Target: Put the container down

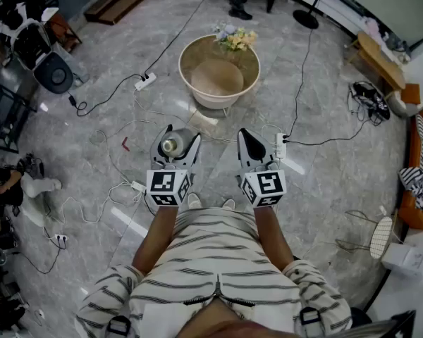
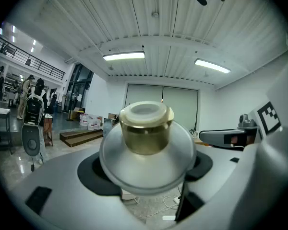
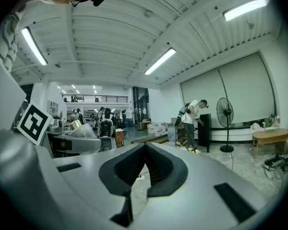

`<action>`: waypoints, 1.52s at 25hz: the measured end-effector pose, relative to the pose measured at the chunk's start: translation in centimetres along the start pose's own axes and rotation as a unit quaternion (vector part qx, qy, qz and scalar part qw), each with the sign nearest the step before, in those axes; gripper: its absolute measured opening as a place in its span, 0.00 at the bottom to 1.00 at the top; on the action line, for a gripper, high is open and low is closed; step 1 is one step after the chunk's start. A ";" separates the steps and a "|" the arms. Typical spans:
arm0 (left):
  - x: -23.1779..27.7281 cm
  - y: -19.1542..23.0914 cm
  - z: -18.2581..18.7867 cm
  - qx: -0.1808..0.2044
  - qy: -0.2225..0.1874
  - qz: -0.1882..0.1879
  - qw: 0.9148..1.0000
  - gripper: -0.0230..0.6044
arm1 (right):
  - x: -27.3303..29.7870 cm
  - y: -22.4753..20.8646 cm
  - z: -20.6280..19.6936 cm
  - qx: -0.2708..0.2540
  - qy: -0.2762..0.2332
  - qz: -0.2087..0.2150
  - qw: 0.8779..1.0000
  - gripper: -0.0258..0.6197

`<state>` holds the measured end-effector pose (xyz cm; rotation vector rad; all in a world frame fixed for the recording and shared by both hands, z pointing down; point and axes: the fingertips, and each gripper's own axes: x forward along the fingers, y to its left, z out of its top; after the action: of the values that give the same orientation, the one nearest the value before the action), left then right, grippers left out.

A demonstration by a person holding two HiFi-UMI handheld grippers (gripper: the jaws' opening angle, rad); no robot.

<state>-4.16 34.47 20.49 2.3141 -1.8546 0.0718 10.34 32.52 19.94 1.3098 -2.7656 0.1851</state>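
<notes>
The container (image 2: 146,145) is a silvery, cone-shaped vessel with a gold cap (image 2: 145,123). It sits between the pads of my left gripper (image 2: 146,169), which is shut on its wide body, with the cap pointing away from the camera. In the head view the container (image 1: 171,145) shows between the left gripper's (image 1: 175,146) jaws, held in front of the person's waist above the floor. My right gripper (image 1: 250,145) is level with it at the right. Its jaws (image 3: 145,169) are shut with nothing between them. The container (image 3: 80,127) also appears at the left of the right gripper view.
A round beige basin-like table (image 1: 197,86) with flowers (image 1: 234,38) stands on the marble floor ahead. Cables and power strips (image 1: 145,82) trail across the floor. A standing fan (image 3: 225,123) and a person (image 3: 192,123) are further off; an orange sofa (image 1: 412,182) is at the right.
</notes>
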 end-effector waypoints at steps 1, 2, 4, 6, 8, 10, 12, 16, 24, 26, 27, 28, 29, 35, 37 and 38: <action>-0.1 0.1 0.0 0.000 -0.001 -0.001 1.000 0.56 | 0.0 0.1 0.0 -0.001 0.000 0.000 1.000 0.04; -0.1 0.2 0.1 0.001 -0.001 -0.002 1.000 0.56 | 0.1 0.3 0.1 -0.003 -0.001 -0.001 1.000 0.04; -0.2 0.4 0.0 0.001 -0.002 -0.003 1.000 0.56 | 0.2 0.5 0.1 -0.002 -0.002 -0.001 1.000 0.04; -0.2 0.7 0.0 0.002 -0.002 -0.005 1.000 0.56 | 0.4 0.8 0.1 0.006 -0.006 -0.001 1.000 0.04; -0.1 0.9 0.0 0.004 -0.003 -0.008 1.000 0.56 | 0.6 0.9 0.1 0.015 -0.009 -0.002 1.000 0.04; 0.1 1.1 0.1 0.005 -0.004 -0.011 1.000 0.56 | 0.9 0.9 0.1 0.018 -0.010 -0.005 1.000 0.05; 0.1 1.6 0.2 0.006 -0.004 -0.015 1.000 0.56 | 1.2 1.2 0.1 0.021 -0.011 -0.009 1.000 0.05; -0.5 3.0 -0.2 0.008 -0.004 -0.021 1.000 0.56 | 1.6 2.5 -0.2 0.026 -0.017 -0.015 0.999 0.05; -1.0 5.3 -1.1 0.010 -0.001 -0.037 0.999 0.56 | 2.6 5.4 -1.3 0.019 -0.012 -0.030 0.999 0.05; -0.9 5.8 -1.4 0.010 0.004 -0.039 0.999 0.56 | 3.2 5.7 -1.5 0.021 -0.007 -0.031 0.999 0.05; -0.8 6.0 -1.4 0.011 0.006 -0.039 0.999 0.56 | 3.5 5.7 -1.5 0.022 -0.007 -0.032 0.999 0.05; -0.6 6.2 -1.5 0.011 0.007 -0.040 0.999 0.56 | 3.9 5.7 -1.4 0.021 -0.007 -0.031 0.999 0.05; -0.3 6.4 -1.5 0.011 0.007 -0.039 0.999 0.56 | 4.4 5.6 -1.5 0.020 -0.007 -0.031 0.999 0.05; 1.7 8.1 -2.1 0.012 0.015 -0.038 0.999 0.56 | 7.3 5.1 -2.3 0.020 0.002 -0.029 0.999 0.05; 2.8 8.6 -2.2 0.013 0.017 -0.036 0.999 0.56 | 8.4 4.5 -2.5 0.020 0.004 -0.028 0.999 0.05; 3.6 8.8 -2.2 0.014 0.019 -0.036 0.999 0.56 | 9.1 4.0 -2.6 0.021 0.006 -0.027 0.999 0.05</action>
<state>-11.75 29.55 24.12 2.3782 -1.7627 0.1319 1.53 28.49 23.33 1.3869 -2.7280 0.2477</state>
